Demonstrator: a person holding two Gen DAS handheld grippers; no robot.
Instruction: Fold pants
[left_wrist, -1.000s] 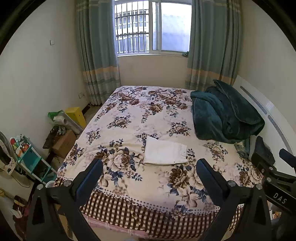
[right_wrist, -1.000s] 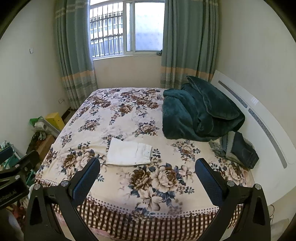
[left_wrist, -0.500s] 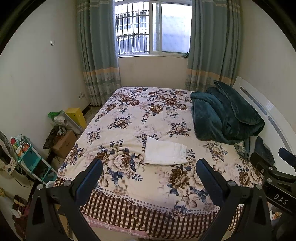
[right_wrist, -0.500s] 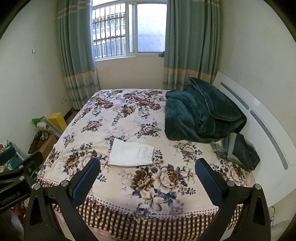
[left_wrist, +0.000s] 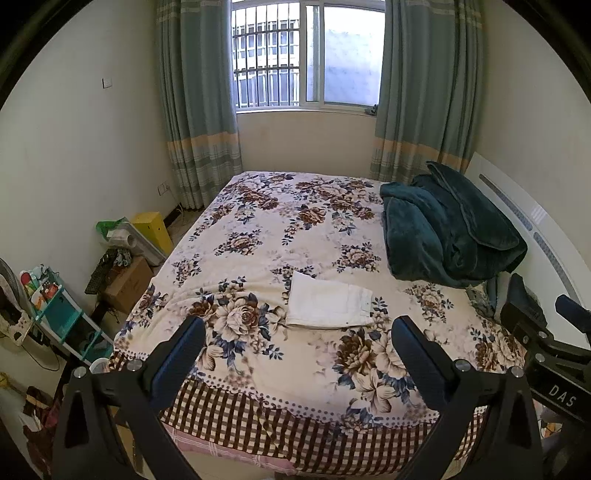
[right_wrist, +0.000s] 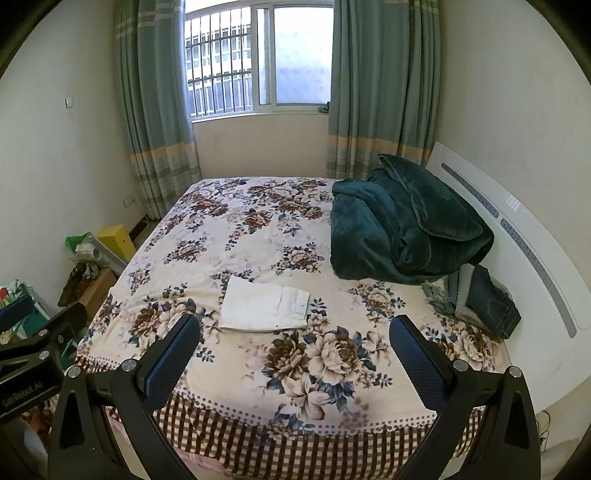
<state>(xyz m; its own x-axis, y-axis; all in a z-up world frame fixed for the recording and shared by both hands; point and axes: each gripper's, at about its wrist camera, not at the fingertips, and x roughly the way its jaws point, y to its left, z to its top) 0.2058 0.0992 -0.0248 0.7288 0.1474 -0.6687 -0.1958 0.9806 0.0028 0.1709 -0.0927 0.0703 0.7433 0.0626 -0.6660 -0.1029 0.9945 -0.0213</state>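
Left tool and right tool both spread wide, empty. White pants folded, frame centre, on bed. Probably soft, light, limp; pinch at corner layers.

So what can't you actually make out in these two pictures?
- White pants: folded flat, so both views hide the inner layers.
- Dark jeans: partly under the green blanket in the right view, behind the right gripper in the left view.
- Shelf: items too small to identify.
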